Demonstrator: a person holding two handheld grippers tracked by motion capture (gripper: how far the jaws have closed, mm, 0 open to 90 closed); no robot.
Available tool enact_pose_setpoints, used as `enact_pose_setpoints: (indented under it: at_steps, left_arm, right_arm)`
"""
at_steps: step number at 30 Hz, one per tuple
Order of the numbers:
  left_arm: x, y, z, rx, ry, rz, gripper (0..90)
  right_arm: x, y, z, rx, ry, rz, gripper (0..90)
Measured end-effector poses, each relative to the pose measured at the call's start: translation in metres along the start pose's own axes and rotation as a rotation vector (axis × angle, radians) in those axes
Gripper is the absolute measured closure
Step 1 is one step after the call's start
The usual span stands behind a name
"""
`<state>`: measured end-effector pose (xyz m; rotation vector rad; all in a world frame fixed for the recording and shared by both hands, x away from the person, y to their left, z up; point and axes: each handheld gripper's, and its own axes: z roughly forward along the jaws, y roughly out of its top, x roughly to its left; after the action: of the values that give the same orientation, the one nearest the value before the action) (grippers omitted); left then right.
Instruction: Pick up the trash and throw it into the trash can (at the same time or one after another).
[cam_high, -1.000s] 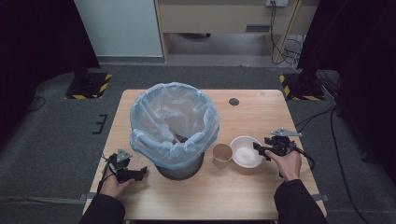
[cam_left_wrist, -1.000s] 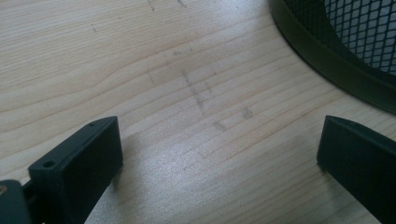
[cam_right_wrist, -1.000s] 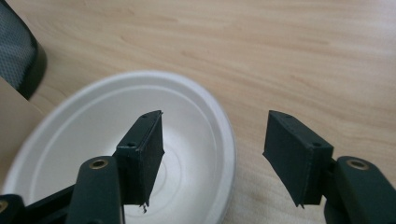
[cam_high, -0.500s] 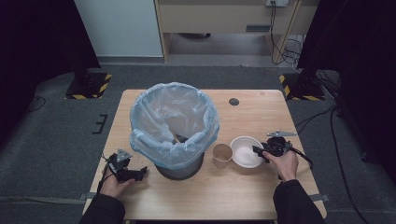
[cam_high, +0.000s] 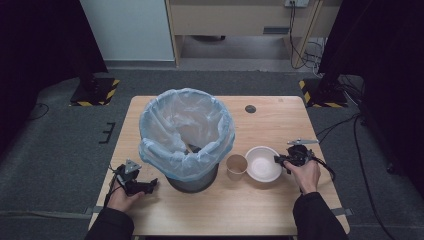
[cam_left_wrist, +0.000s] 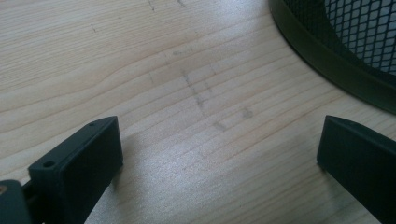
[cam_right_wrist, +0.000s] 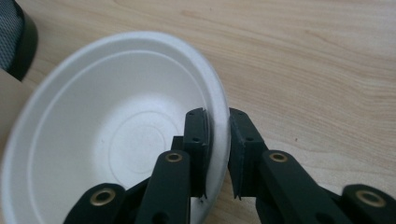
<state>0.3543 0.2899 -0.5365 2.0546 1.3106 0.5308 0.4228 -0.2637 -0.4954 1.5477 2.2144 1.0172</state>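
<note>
- Table (cam_high: 270, 210): light wood, carries everything here.
- Bin (cam_high: 186, 134): black mesh with a pale blue liner, at the table's centre, toward 9 o'clock from the cup.
- Bowl (cam_high: 262, 163): white, empty, at 3 o'clock from the bin, touching or just beside the cup.
- Cup (cam_high: 236, 166): brown paper, upright, between bin and bowl.
- Right claw (cam_right_wrist: 217, 154): its jaws have just been closing and now pinch the bowl's rim at its 3 o'clock edge, 1 jaw inside, 1 outside.
- Left claw (cam_left_wrist: 219, 154): jaws wide, nothing between them, low over bare table at 8 o'clock from the bin.
</note>
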Motion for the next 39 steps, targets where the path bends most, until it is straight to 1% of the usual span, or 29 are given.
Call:
enact_pose_setpoints:
  at_steps: [3,5,7,8,9,10,14,18,23,28,29,30,39]
  left_arm:
    - [0.0,0.0,0.0,0.0,0.0,0.0,0.0]
    - [0.0,0.0,0.0,0.0,0.0,0.0,0.0]
    - [0.0,0.0,0.0,0.0,0.0,0.0,0.0]
    - [0.0,0.0,0.0,0.0,0.0,0.0,0.0]
    - [0.0,0.0,0.0,0.0,0.0,0.0,0.0]
    - [0.0,0.0,0.0,0.0,0.0,0.0,0.0]
    - [0.0,0.0,0.0,0.0,0.0,0.0,0.0]
    - [0.0,0.0,0.0,0.0,0.0,0.0,0.0]
    - [0.0,0.0,0.0,0.0,0.0,0.0,0.0]
    - [0.0,0.0,0.0,0.0,0.0,0.0,0.0]
    - [0.0,0.0,0.0,0.0,0.0,0.0,0.0]
    - [0.0,0.0,0.0,0.0,0.0,0.0,0.0]
    - [0.0,0.0,0.0,0.0,0.0,0.0,0.0]
  right_arm:
    - [0.001,0.003,-0.005,-0.023,-0.006,-0.001,81.8]
    - [0.002,0.005,-0.009,-0.042,-0.002,0.013,82.6]
    - [0.003,0.008,-0.014,-0.058,-0.008,0.004,83.1]
    - [0.003,0.01,-0.017,-0.067,-0.009,0.008,83.4]
    - [0.003,0.012,-0.022,-0.086,-0.009,0.009,83.8]
    - [0.003,0.013,-0.024,-0.093,-0.01,0.018,84.0]
    - [0.0,0.016,-0.034,-0.126,-0.024,0.015,84.1]
    - [-0.003,0.019,-0.043,-0.163,-0.025,0.029,84.1]
    - [-0.004,0.023,-0.054,-0.213,-0.039,0.035,84.1]
    - [0.0,0.03,-0.068,-0.281,-0.042,0.033,84.0]
    - [0.001,0.031,-0.07,-0.288,-0.041,0.035,84.0]
    - [0.002,0.033,-0.075,-0.307,-0.045,0.03,84.1]
    - [0.011,0.043,-0.094,-0.392,-0.038,0.015,84.1]
